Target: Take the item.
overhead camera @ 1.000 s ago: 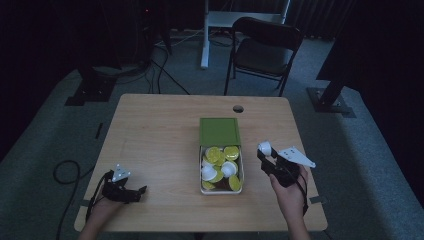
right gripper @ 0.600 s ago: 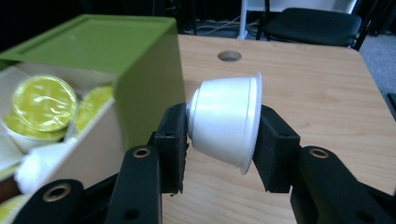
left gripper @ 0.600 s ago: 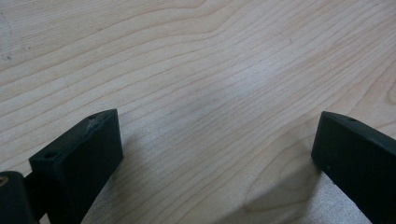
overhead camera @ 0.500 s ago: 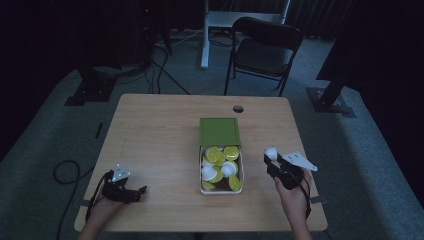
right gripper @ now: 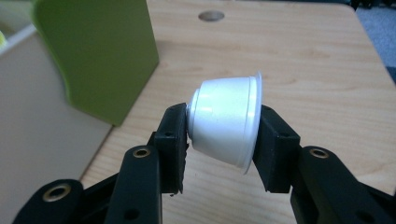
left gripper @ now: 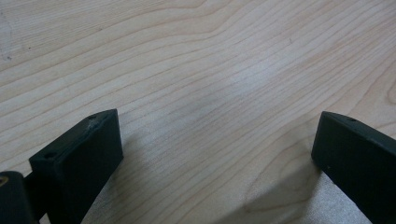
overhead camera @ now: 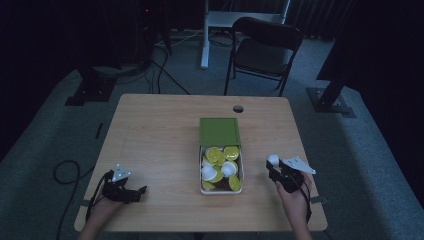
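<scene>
White plastic, a small tapered capsule (right gripper: 225,123) with a flanged rim lies on its side in the right gripper (right gripper: 223,133), clamped end to end, narrow base against one jaw and rim against the other. It hangs just right of the open box (overhead camera: 220,191), low over the bench (overhead camera: 160,130). The box (green lid (overhead camera: 219,131) slid back) holds more capsules, yellow-green and white. The step looks like setting this capsule down beside the box: lower until it nearly meets the wood, level it so it will not roll, then ease the jaws apart. The left gripper (left gripper: 215,154) rests well left of the box, jaws spread wide with nothing between them.
</scene>
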Demonstrator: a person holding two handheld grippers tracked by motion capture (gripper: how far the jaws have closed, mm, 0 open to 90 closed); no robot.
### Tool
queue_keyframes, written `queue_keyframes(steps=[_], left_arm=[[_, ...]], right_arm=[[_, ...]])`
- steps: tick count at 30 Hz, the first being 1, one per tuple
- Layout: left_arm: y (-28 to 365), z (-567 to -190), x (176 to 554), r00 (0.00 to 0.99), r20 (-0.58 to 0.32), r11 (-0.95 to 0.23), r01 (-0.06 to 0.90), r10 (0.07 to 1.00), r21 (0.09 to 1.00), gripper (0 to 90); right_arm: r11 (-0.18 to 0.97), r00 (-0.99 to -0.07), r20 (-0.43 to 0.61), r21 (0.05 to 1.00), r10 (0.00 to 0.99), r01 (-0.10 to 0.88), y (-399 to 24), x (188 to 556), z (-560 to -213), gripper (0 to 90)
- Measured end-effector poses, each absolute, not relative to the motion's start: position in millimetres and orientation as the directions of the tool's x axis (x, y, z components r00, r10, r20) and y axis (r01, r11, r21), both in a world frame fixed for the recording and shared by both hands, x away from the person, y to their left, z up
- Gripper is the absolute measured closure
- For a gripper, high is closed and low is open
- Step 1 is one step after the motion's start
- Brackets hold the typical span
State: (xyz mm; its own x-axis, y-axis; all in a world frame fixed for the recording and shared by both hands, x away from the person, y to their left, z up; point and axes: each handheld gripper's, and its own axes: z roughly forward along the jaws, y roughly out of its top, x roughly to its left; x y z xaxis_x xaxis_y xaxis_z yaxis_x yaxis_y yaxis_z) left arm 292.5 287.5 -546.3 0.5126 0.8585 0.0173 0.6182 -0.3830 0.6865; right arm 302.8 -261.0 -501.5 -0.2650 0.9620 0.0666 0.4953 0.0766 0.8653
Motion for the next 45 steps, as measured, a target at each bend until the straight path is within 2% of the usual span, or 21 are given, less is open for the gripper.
queue_keyframes(steps=[19, 37, 40, 45], left_arm=[[287.5, -546.3, 292.5, 0.513, 0.017, -0.383, 0.618, 0.858, 0.687, 1.9], [287.5, -546.3, 292.5, 0.513, 0.017, -0.383, 0.618, 0.858, 0.686, 1.9], [287.5, -546.3, 292.5, 0.513, 0.017, -0.383, 0.618, 0.858, 0.687, 1.9], [287.5, -546.3, 292.5, 0.513, 0.017, -0.383, 0.618, 0.859, 0.687, 1.9]], right_arm=[[0.101, -0.245, 0.050, 0.817, 0.968, 0.567, -266.2, 316.4, -528.6, 58.2], [0.103, -0.233, 0.048, 0.798, 0.971, 0.593, -271.4, 321.8, -536.7, 57.7], [0.104, -0.235, 0.047, 0.799, 0.971, 0.592, -272.2, 321.4, -536.4, 56.4], [0.091, -0.240, 0.062, 0.811, 0.969, 0.578, -275.7, 320.6, -533.9, 48.2]])
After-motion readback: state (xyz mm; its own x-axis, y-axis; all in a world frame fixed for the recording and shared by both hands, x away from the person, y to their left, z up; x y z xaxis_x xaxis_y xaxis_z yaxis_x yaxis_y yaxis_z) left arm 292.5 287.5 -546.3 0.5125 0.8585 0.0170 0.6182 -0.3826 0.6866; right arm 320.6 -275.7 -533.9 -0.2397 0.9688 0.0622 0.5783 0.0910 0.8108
